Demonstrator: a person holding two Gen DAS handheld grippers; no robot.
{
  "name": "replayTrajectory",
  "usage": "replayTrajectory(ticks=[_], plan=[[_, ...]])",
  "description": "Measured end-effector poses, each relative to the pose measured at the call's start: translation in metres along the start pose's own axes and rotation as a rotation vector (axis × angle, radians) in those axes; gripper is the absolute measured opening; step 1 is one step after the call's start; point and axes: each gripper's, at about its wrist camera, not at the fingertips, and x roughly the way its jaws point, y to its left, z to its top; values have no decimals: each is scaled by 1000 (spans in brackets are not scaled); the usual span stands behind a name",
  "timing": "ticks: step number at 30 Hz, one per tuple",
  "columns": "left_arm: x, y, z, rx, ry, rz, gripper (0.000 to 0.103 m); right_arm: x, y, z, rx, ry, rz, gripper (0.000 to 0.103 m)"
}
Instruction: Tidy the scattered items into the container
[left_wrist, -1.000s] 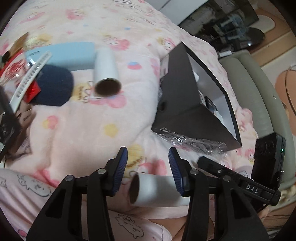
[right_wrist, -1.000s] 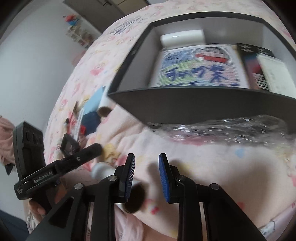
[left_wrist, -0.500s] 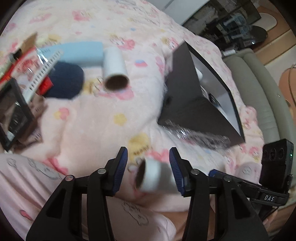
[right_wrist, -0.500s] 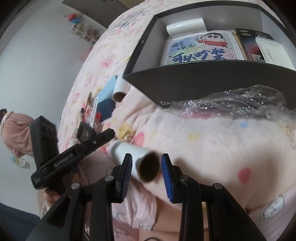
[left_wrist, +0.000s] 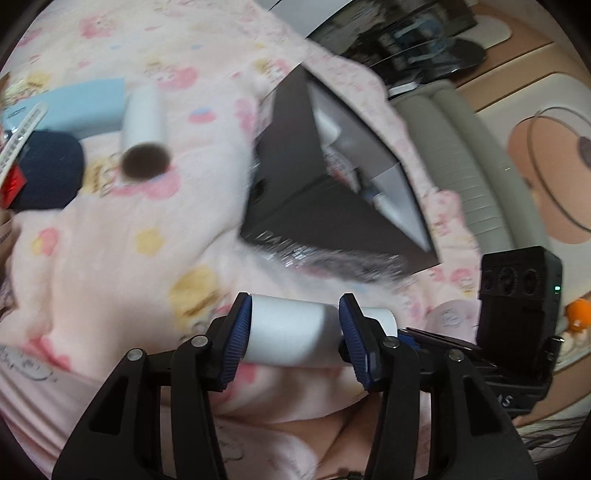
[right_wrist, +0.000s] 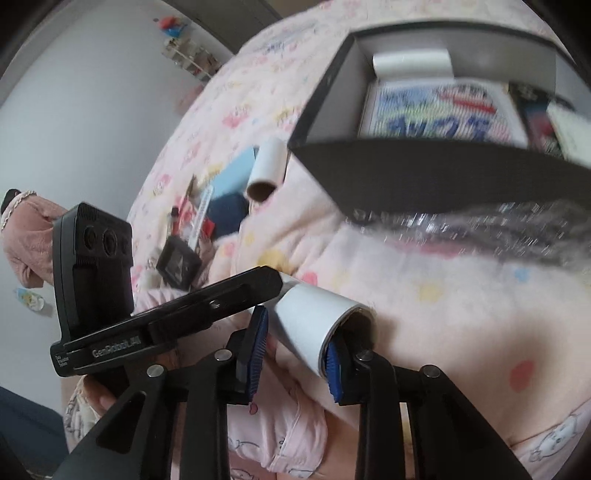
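Observation:
A white paper roll (left_wrist: 291, 332) lies crosswise between the blue pads of my left gripper (left_wrist: 295, 332), which is shut on it above the pink blanket. In the right wrist view the roll's (right_wrist: 317, 317) open end faces me. My right gripper (right_wrist: 295, 354) is closing on that end: one pad sits inside the tube's mouth, the other stands just off its outer wall. The black box (left_wrist: 295, 206) (right_wrist: 424, 173) lies beyond, holding another white roll (right_wrist: 412, 62) and a cartoon-print pack (right_wrist: 439, 114).
A third roll (left_wrist: 142, 133) (right_wrist: 267, 166) lies on the blanket beside a light blue box (left_wrist: 85, 103), a navy item (left_wrist: 44, 170), a white comb (left_wrist: 22, 133) and a small black frame (right_wrist: 179, 266). Crinkled clear plastic (right_wrist: 498, 229) lies against the box's near wall.
The roll went from lying loosely low between the left jaws to being clamped between their pads. The right gripper came up to the roll's open end, and one pad slipped into the tube.

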Motion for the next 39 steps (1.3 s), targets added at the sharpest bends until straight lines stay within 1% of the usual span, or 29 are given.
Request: replayTrajectory(ticks=[2, 4, 7, 9, 10, 11, 12, 15, 18, 21, 24, 26, 31, 34, 37, 39], plan=[[4, 0, 0, -5, 4, 14, 49, -7, -4, 3, -6, -24, -38, 25], [10, 0, -1, -11, 18, 38, 49, -8, -13, 3, 8, -29, -70, 25], [15, -2, 0, -12, 35, 56, 49, -7, -31, 2, 75, -20, -26, 25], [14, -2, 0, -17, 25, 57, 48, -8, -33, 2, 79, -25, -28, 25], [14, -1, 0, -20, 19, 52, 46, -8, -31, 3, 73, -31, -32, 25], [13, -1, -1, -21, 14, 45, 39, -8, -30, 3, 67, -36, -34, 25], [11, -2, -2, -16, 8, 35, 35, -9, -28, 3, 60, -42, -32, 25], [5, -6, -5, -4, -18, 30, 34, -12, -24, 3, 40, -49, -34, 22], [-6, -22, 0, 13, -48, 20, 34, -27, -18, 6, 7, -71, -17, 21], [-13, -53, 11, 66, -83, 34, 34, -52, -17, 15, -25, -120, -1, 21], [-12, -84, 26, 119, -116, 44, 33, -79, -23, 28, -37, -169, 33, 21], [-5, -100, 37, 136, -121, 34, 32, -93, -32, 41, -34, -189, 45, 21], [22, -132, 69, 171, -132, 2, 33, -125, -51, 77, -56, -241, 12, 22], [43, -142, 95, 144, -132, -5, 33, -133, -69, 104, -54, -262, -1, 21], [69, -142, 118, 105, -134, 20, 33, -128, -87, 135, -49, -262, -19, 21], [84, -139, 129, 71, -119, 29, 33, -121, -99, 150, -49, -259, -29, 22]])
